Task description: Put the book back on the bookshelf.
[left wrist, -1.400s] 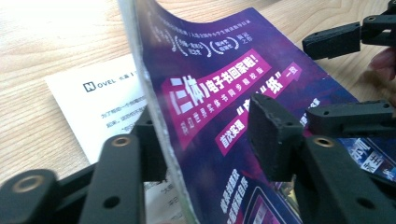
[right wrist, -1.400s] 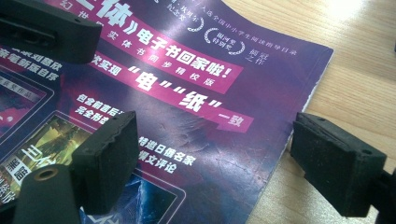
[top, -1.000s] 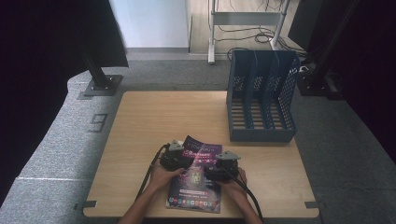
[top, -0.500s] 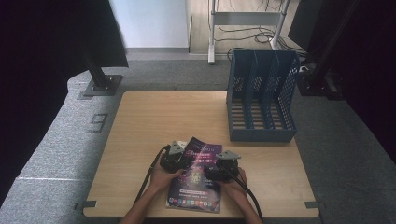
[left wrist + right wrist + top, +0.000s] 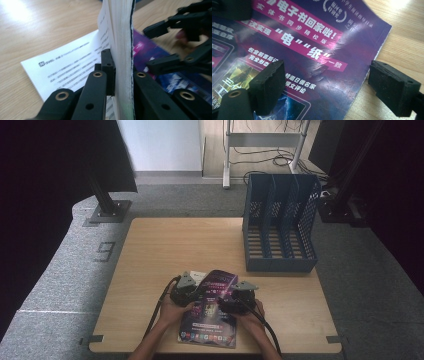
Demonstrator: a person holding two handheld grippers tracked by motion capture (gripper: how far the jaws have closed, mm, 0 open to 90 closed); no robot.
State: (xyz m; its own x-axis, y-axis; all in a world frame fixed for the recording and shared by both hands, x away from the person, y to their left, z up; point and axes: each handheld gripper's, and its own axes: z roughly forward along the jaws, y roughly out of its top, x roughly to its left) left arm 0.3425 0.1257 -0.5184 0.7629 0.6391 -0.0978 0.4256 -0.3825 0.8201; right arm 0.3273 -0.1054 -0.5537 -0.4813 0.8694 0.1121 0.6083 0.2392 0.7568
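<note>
A magazine [image 5: 210, 320] with a purple cover lies near the table's front edge. My left gripper [image 5: 196, 292] is at its left side, and its jaws have just been closing. In the left gripper view they are shut on a raised wad of pages [image 5: 120, 37], left gripper [image 5: 123, 67], with a printed white page [image 5: 70, 62] lying flat beneath. My right gripper [image 5: 224, 302] is over the magazine's right part. In the right gripper view, the right gripper [image 5: 329, 85] stands open above the cover [image 5: 312, 50], one pad [image 5: 268, 80] over the print and the other past the edge.
A blue slotted file holder [image 5: 280, 225] stands at the table's back right. The wooden tabletop [image 5: 175, 245] stretches bare behind the magazine. The right gripper [image 5: 172, 45] shows close by in the left gripper view. Grey carpet surrounds the table.
</note>
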